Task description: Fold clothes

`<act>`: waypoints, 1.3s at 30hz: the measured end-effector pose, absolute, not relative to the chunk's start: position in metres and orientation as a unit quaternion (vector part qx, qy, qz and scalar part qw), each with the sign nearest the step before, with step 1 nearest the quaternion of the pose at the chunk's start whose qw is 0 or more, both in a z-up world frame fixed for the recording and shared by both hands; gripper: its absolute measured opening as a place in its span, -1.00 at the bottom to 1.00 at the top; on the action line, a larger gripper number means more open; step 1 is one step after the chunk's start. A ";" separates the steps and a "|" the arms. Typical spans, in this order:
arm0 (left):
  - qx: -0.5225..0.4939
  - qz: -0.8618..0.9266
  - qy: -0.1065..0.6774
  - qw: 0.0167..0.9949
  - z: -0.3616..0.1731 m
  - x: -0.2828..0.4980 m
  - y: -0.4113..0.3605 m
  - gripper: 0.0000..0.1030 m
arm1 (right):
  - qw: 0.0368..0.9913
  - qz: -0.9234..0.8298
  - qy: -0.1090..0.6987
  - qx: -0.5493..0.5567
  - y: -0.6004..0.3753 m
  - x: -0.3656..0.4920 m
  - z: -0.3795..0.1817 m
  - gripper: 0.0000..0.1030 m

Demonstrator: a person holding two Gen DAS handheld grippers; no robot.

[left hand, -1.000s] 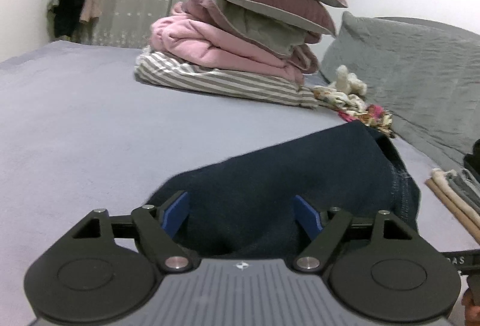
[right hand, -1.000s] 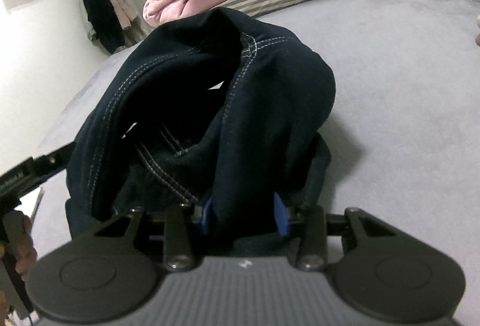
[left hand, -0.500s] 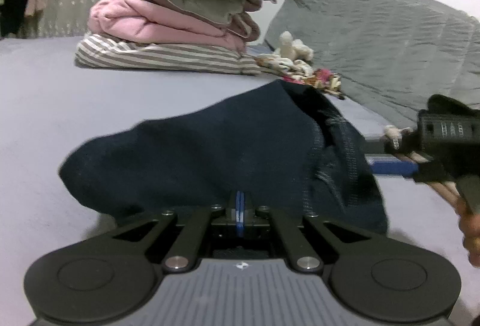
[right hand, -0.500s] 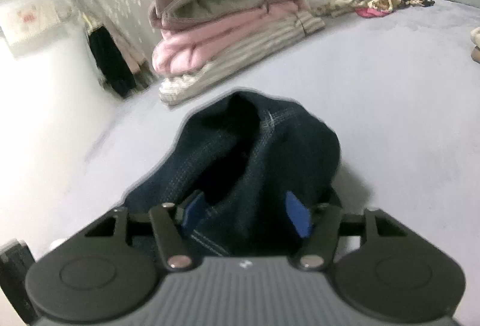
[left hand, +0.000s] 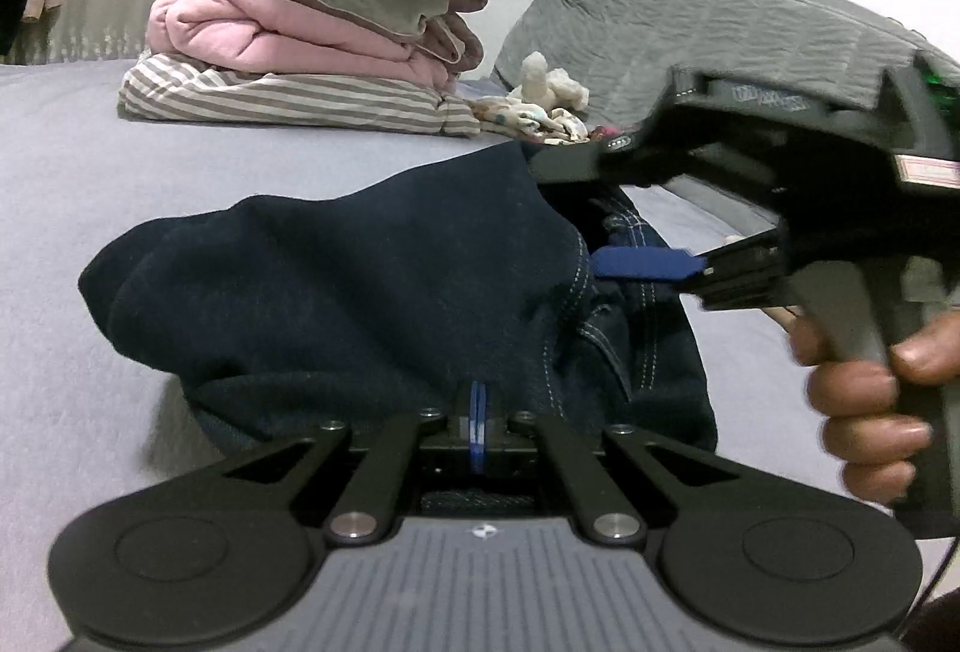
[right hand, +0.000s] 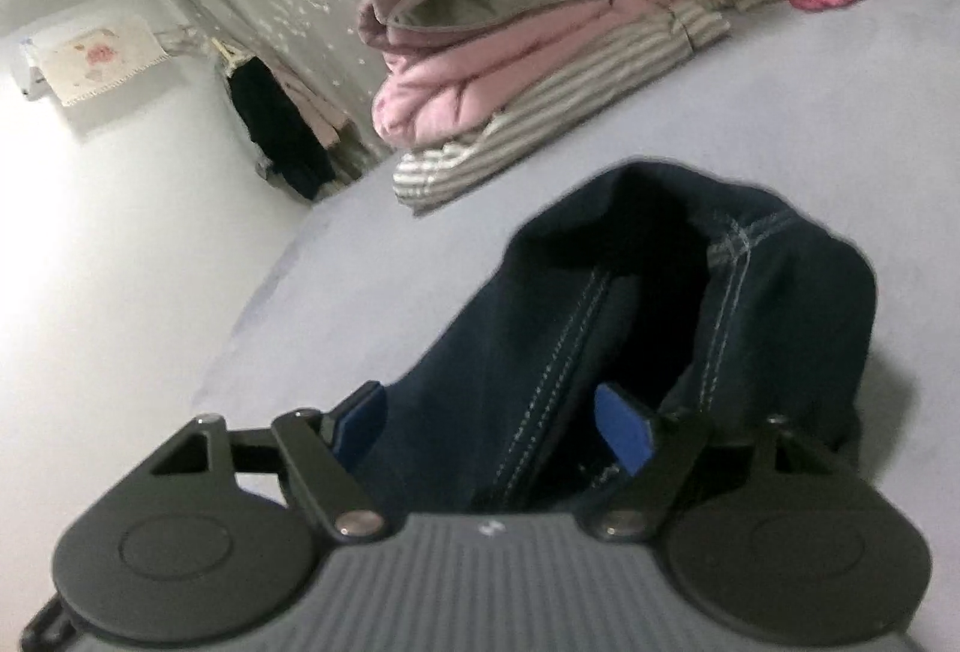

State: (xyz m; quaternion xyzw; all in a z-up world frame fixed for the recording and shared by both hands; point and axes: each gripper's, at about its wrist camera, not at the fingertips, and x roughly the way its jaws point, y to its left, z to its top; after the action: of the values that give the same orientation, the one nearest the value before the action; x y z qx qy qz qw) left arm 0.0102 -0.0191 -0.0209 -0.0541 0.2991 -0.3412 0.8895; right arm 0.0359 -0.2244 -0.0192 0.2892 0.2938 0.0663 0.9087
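The left gripper (left hand: 478, 421) is pinching the near edge of the dark jeans (left hand: 360, 292), which are lying bunched on the bed (left hand: 90, 160); the right gripper (right hand: 492, 427) is opening, denim between its pads but unclamped. Judging by this, a re-grip is underway; next comes spreading the jeans flat.

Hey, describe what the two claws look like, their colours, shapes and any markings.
Both match. The left claw has a grey ribbed body with a small white logo, two round black discs at its sides, black linkage arms with silver pivot pins, and blue pads. The right claw looks the same; from the left view it shows a black casing with embossed lettering, a grey handle and a green light.
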 end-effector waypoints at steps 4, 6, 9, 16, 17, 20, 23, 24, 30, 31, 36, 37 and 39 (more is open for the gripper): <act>-0.055 -0.344 0.300 0.888 -0.022 0.006 -0.015 -1.00 | 0.910 0.047 0.301 0.283 -0.218 0.043 -0.029 0.61; -0.054 -0.345 0.301 0.887 -0.021 0.005 -0.012 -1.00 | 0.912 0.044 0.301 0.274 -0.213 0.045 -0.030 0.69; -0.055 -0.345 0.303 0.887 -0.020 0.003 -0.008 -1.00 | 0.920 0.039 0.301 0.248 -0.201 0.048 -0.031 0.85; -0.058 -0.339 0.303 0.889 -0.017 0.000 0.005 -0.97 | 0.936 0.043 0.299 0.179 -0.170 0.053 -0.036 0.83; -0.061 -0.338 0.304 0.889 -0.016 -0.001 0.007 -0.96 | 0.937 0.046 0.298 0.175 -0.168 0.053 -0.036 0.78; -0.064 -0.338 0.303 0.889 -0.015 -0.003 0.014 -0.86 | 0.938 0.050 0.297 0.172 -0.163 0.053 -0.038 0.67; -0.063 -0.336 0.301 0.890 -0.013 -0.006 0.021 -0.77 | 0.938 0.052 0.298 0.171 -0.160 0.053 -0.039 0.51; -0.063 -0.335 0.301 0.890 -0.012 -0.007 0.023 -0.74 | 0.938 0.053 0.297 0.171 -0.159 0.053 -0.039 0.49; -0.062 -0.328 0.298 0.894 -0.009 -0.009 0.037 -0.53 | 0.930 0.073 0.303 0.195 -0.162 0.057 -0.042 -0.56; -0.062 -0.325 0.299 0.895 -0.008 -0.009 0.040 -0.49 | 0.927 0.076 0.305 0.206 -0.163 0.057 -0.044 -0.56; -0.066 -0.310 0.301 0.900 -0.006 -0.007 0.050 -0.38 | 0.918 0.098 0.296 0.243 -0.170 0.055 -0.042 -0.68; -0.067 -0.306 0.300 0.901 -0.005 -0.006 0.052 -0.37 | 0.915 0.111 0.293 0.255 -0.173 0.054 -0.040 -0.70; -0.066 -0.300 0.299 0.903 -0.004 -0.004 0.055 -0.37 | 0.911 0.126 0.287 0.267 -0.175 0.052 -0.036 -0.71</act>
State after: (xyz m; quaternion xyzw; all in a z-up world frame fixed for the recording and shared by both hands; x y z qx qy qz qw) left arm -0.0042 0.0555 -0.0042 -0.0663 0.2989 -0.3001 0.9034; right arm 0.0519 -0.1753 -0.0361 0.2670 0.2870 0.1263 0.9113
